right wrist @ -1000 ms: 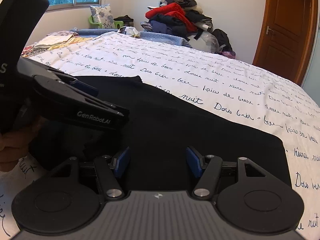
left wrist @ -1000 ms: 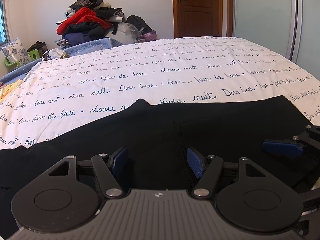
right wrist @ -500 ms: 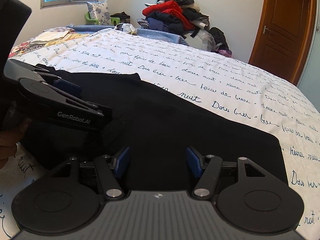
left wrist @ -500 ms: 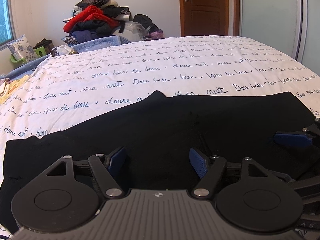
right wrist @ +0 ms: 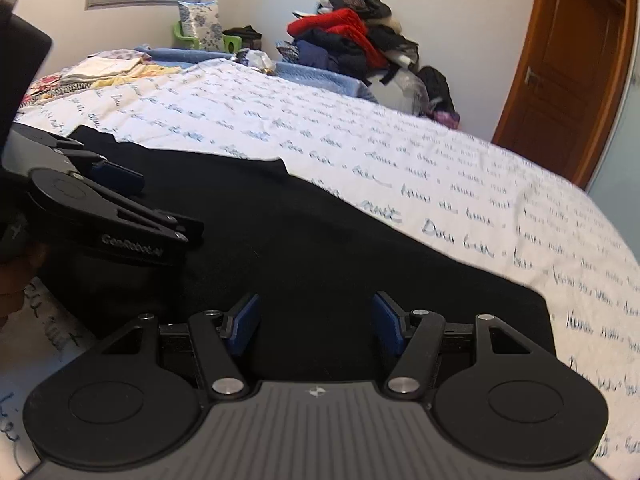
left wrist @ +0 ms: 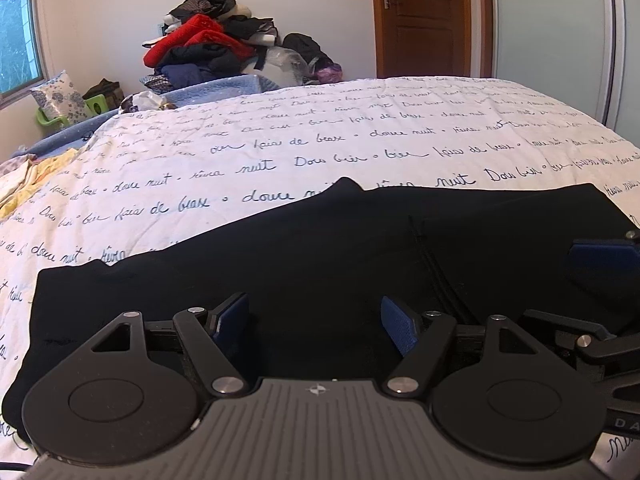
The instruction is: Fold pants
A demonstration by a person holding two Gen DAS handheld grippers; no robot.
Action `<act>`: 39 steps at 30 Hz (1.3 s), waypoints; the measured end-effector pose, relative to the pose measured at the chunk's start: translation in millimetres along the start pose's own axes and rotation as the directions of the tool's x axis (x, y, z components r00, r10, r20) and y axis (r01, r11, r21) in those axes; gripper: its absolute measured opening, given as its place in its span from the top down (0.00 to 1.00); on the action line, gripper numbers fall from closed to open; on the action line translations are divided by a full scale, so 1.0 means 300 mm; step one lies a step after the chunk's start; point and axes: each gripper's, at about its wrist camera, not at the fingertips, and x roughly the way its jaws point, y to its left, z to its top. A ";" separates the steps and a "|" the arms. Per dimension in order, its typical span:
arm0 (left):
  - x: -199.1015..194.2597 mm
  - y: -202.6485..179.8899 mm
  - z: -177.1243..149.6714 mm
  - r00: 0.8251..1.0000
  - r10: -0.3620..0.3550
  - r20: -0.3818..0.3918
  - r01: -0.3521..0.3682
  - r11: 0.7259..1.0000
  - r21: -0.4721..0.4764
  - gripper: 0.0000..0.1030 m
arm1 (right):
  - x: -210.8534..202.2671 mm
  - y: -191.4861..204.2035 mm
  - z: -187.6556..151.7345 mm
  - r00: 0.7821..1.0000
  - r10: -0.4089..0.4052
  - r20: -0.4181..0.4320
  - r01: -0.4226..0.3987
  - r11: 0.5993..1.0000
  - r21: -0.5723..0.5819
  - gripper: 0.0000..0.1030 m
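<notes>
1. Lying flat across the near side of a bed, a pair of black pants (left wrist: 320, 264) is spread over a white bedspread (left wrist: 360, 140) printed with cursive script.
2. The left gripper (left wrist: 316, 320) is held low over the dark cloth, its blue pads (left wrist: 230, 318) parted and nothing caught between them; the jaws are not seen pressing on the fabric.
3. The right gripper (right wrist: 316, 322) is likewise held over the pants (right wrist: 320, 248), its jaws apart and empty.
4. In the right wrist view, the left gripper (right wrist: 120, 184) is seen at the left, just above the garment.
5. At the far side of the room, a pile of clothes (left wrist: 208, 52) is stacked against the wall, with a wooden door (left wrist: 424, 16) to its right.
</notes>
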 end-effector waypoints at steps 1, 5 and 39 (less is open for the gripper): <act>-0.004 0.006 -0.001 1.000 0.003 0.000 -0.003 1.000 -0.003 0.26 | -0.005 0.007 0.006 1.000 0.006 0.006 -0.006 1.000 -0.007 0.40; -0.016 0.039 -0.005 1.000 0.016 0.002 -0.016 1.000 -0.021 0.24 | -0.003 0.035 0.021 1.000 0.022 0.009 -0.022 0.999 -0.041 0.40; -0.260 0.787 -0.186 0.971 -0.176 -0.162 0.014 0.718 -0.696 0.17 | 0.009 0.687 0.025 0.970 0.237 0.061 -0.122 0.683 -0.721 0.40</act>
